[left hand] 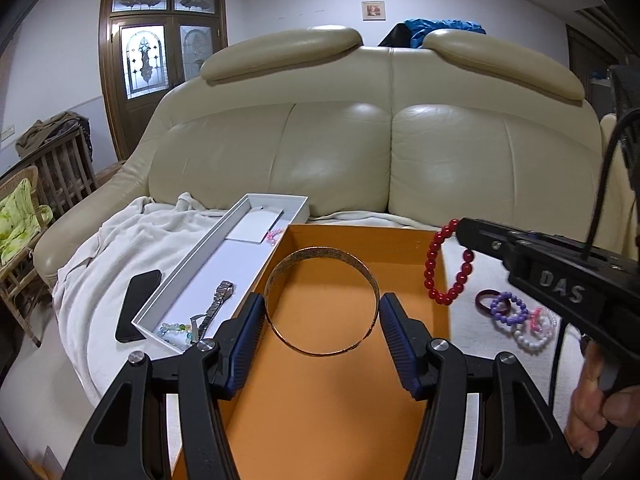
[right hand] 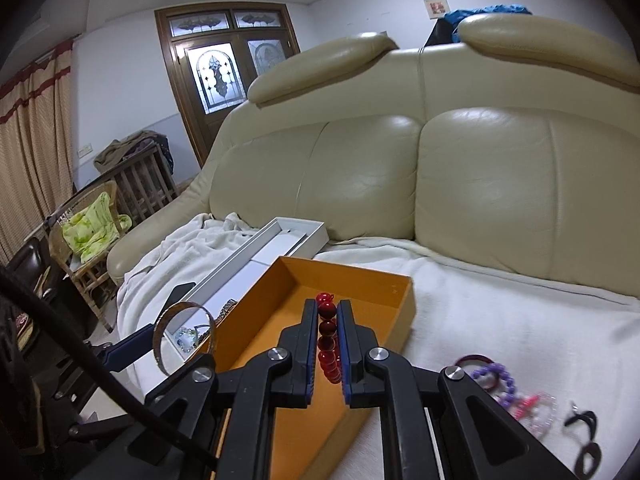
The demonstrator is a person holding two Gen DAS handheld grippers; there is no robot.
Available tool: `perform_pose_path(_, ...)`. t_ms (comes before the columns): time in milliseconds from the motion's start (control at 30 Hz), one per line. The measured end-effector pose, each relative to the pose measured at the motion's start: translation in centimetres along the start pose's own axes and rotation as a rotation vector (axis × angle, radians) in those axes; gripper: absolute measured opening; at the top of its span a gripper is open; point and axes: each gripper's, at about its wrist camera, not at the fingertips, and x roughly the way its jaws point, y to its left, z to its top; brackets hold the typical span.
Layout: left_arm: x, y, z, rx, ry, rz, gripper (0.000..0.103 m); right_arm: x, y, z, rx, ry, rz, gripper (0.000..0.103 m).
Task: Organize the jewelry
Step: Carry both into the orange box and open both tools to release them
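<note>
**Left wrist view: a bangle and a red bracelet held over the orange box**

Left wrist view: the left gripper (left hand: 322, 312) clamps a wide gold bangle (left hand: 322, 300) between its blue pads, jaws held apart by the ring's width, above the open orange box (left hand: 320, 400). The box is the landmark: it sits on a white blanket (left hand: 120, 240) spread over a cream sofa (left hand: 360, 140).

Touching the box's left side lies a long white tray (left hand: 192, 268) with a metal watch (left hand: 216, 304) and a pale bead bracelet (left hand: 174, 328) at its near end. A black phone (left hand: 138, 304) lies further left of the tray on the blanket.

At the box's right rim the right gripper (right hand: 328, 332) is nearly closed on a red bead bracelet (right hand: 327, 340); from the left wrist the loop hangs from its tip, just beside the box's right wall. From the right wrist view the beads sit pinched between the pads above the box's floor.

Right of the box, a small heap of bracelets (left hand: 516, 316), purple, pink and white, rests on the blanket. A hand (left hand: 596, 400) grips the right gripper's handle.
</note>
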Motion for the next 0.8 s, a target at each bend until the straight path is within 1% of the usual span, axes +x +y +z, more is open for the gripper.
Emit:
perform_pose_path(133, 0.7, 0.4, 0.0, 0.005, 0.009, 0.024, 0.061, 2.1, 0.2, 0.2, -0.002, 0.023, 0.008, 0.011)
perform_pose_path(267, 2.3, 0.8, 0.0, 0.007, 0.048, 0.049, 0.061, 4.4, 0.0, 0.2, 0.003, 0.056, 0.007, 0.011)
perform_pose_path(500, 8.3, 2.8, 0.1, -0.033, 0.189, 0.085, 0.061, 8.4, -1.4, -0.1, 0.038, 0.121, -0.007, 0.011)
perform_pose_path(633, 12.1, 3.7, 0.0, -0.048, 0.256, 0.057, 0.063, 10.0, -2.9, -0.2, 0.084, 0.155, -0.021, 0.012)
perform_pose_path(667, 12.4, 3.6, 0.1, -0.041, 0.244, 0.061, 0.063, 10.1, -3.4, -0.1, 0.106, 0.161, -0.022, 0.021)
perform_pose_path(700, 12.5, 3.4, 0.2, -0.024, 0.224, 0.056, 0.063, 10.1, -3.9, -0.1, 0.125, 0.161, -0.024, 0.033)
perform_pose_path(767, 12.9, 2.8, 0.3, -0.002, 0.222, 0.048, 0.065, 9.3, -4.8, 0.1, 0.153, 0.138, -0.026, 0.046)
perform_pose_path(800, 12.9, 2.6, 0.3, 0.001, 0.229, 0.042, 0.065, 8.7, -5.2, 0.4, 0.160, 0.120, -0.026, 0.049)
